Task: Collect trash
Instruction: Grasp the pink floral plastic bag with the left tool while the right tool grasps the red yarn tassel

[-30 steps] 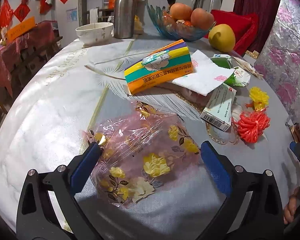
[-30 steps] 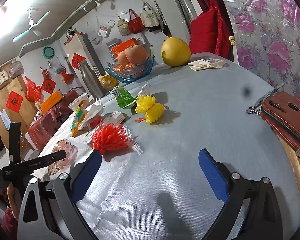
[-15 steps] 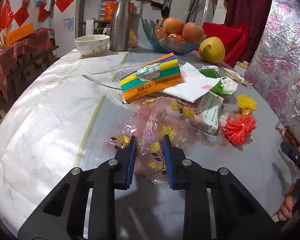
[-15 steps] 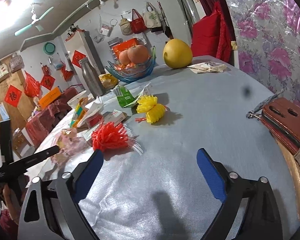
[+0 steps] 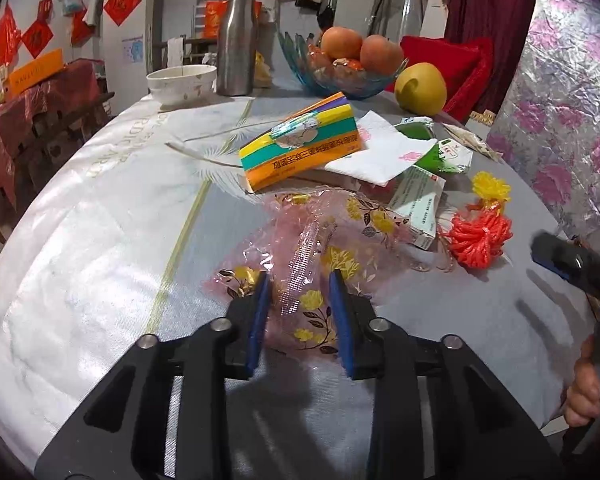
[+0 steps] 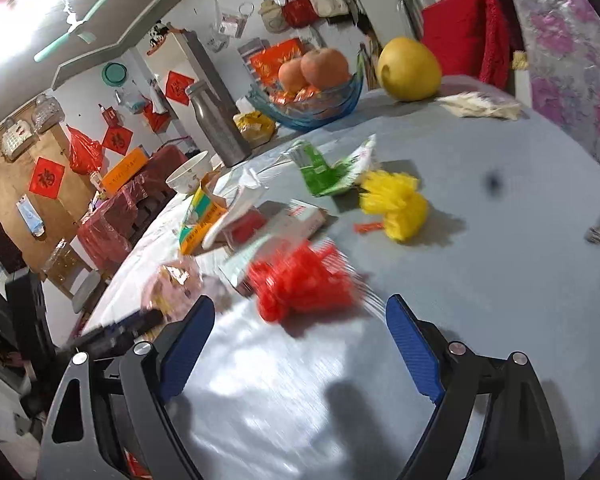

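My left gripper (image 5: 298, 292) is shut on the near edge of a pink see-through plastic bag with yellow flowers (image 5: 340, 236), which rests crumpled on the round table (image 5: 100, 220). My right gripper (image 6: 300, 320) is open and empty, just short of a red mesh net (image 6: 300, 280); that net also shows in the left wrist view (image 5: 480, 236). A yellow mesh net (image 6: 396, 204) lies beyond it. The bag also shows at the left of the right wrist view (image 6: 176, 284).
A striped carton (image 5: 300, 144), a white napkin (image 5: 380, 152), a small medicine box (image 5: 416, 204) and a green wrapper (image 5: 444, 152) lie past the bag. A fruit bowl (image 5: 340, 72), a pomelo (image 5: 420, 88), a steel flask (image 5: 236, 44) and a white bowl (image 5: 180, 84) stand at the back.
My left gripper closed on the bag's near edge and pulled it up and back. My right gripper swung left toward the red net, still open.
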{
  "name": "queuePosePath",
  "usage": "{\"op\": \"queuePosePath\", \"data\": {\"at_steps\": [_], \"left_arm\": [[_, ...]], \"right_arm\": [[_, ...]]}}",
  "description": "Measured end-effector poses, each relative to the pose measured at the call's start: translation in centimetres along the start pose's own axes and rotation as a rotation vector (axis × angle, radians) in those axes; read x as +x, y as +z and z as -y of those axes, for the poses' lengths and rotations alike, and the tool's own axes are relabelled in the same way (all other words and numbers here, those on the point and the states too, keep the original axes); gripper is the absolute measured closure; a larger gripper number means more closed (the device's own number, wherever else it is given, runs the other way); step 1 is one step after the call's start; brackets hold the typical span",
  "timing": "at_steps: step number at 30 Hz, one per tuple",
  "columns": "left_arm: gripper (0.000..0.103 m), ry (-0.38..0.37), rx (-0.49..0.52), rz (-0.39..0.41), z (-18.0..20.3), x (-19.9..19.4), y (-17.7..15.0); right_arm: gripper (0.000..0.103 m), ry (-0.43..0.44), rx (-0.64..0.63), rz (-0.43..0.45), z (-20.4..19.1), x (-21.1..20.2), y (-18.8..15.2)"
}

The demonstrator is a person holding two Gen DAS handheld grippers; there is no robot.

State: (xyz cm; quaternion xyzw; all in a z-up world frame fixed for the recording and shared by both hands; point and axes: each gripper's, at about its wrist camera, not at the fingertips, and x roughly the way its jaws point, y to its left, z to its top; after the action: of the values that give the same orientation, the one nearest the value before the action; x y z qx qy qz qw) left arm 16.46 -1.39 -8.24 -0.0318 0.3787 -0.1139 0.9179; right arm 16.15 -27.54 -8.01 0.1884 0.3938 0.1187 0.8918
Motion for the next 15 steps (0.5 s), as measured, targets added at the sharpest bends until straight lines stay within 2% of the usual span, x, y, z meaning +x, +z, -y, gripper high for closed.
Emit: {"op": "queuePosePath", "data": {"at_steps": [2, 3, 5, 6, 7, 10, 11, 12, 13, 15], "left_arm": [[0.061, 0.003, -0.003, 0.0, -0.1, 0.0, 0.1], [0.056, 0.005, -0.002, 0.0, -0.2, -0.1, 0.2], [0.042, 0.01, 0.002, 0.001, -0.2, -0.2, 0.4], [0.036, 0.023, 0.008, 0.007, -0.1, -0.3, 0.5], [0.034, 0.033, 0.015, 0.013, -0.1, -0.4, 0.6], [0.034, 0.031, 0.043, 0.008, 0.3, -0.2, 1.3], [0.034, 0.028, 0.055, 0.004, 0.5, 0.0, 1.4], [0.038, 0.031, 0.065, 0.001, 0.7, 0.2, 1.5], [0.055, 0.041, 0.071, 0.003, 0.9, 0.4, 1.5], [0.078, 0.004, 0.072, -0.024, 1.0, 0.9, 1.5]], "right_arm": [[0.018, -0.019, -0.001, -0.03, -0.4, 1.3, 0.6], [0.023, -0.034, -0.002, -0.065, -0.6, 2.5, 0.9], [0.062, -0.015, 0.018, -0.125, -0.6, 4.0, 0.9], [0.064, 0.003, 0.031, -0.129, -0.4, 4.1, 0.8], [0.076, 0.015, 0.035, -0.107, -0.3, 3.7, 0.8], [0.1, 0.014, 0.007, -0.062, -0.6, 2.6, 0.5], [0.1, 0.024, 0.007, -0.056, -0.6, 2.4, 0.6], [0.1, 0.035, 0.01, -0.048, -0.6, 2.0, 0.6], [0.1, 0.037, 0.007, -0.043, -0.5, 1.8, 0.7], [0.1, 0.028, -0.014, -0.035, -0.7, 1.4, 0.7]]}}
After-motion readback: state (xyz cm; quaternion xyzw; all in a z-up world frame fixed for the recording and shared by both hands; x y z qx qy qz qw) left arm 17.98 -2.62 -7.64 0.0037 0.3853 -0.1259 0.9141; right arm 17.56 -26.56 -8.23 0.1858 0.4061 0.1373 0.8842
